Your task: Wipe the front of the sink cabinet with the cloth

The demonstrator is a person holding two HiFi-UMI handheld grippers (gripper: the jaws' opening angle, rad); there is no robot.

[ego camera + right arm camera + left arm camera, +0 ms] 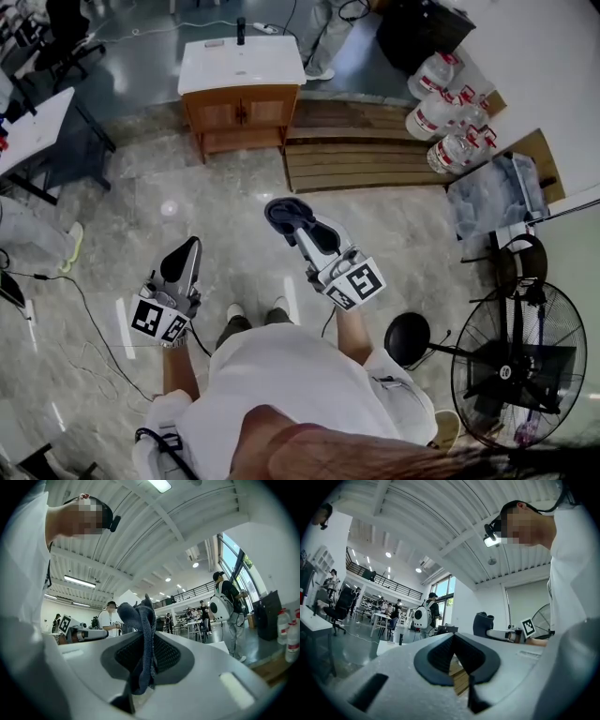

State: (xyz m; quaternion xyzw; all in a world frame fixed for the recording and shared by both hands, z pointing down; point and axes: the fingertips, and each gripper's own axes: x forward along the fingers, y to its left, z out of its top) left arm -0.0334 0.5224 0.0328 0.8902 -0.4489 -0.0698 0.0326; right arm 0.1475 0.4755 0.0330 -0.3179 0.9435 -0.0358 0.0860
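Observation:
The sink cabinet stands far ahead on the floor, its wooden doors under a white basin. It is well out of reach of both grippers. My right gripper is held out at waist height, shut on a dark blue cloth. In the right gripper view the cloth is bunched above the jaws and a strip of it hangs down between the pads of my right gripper. My left gripper is lower and to the left, shut with nothing in it; the left gripper view shows its tip pointing towards the basin.
A low wooden pallet lies right of the cabinet, with water jugs behind it. A floor fan stands at the near right. A table is at the left, and a cable runs across the floor. People stand in the background.

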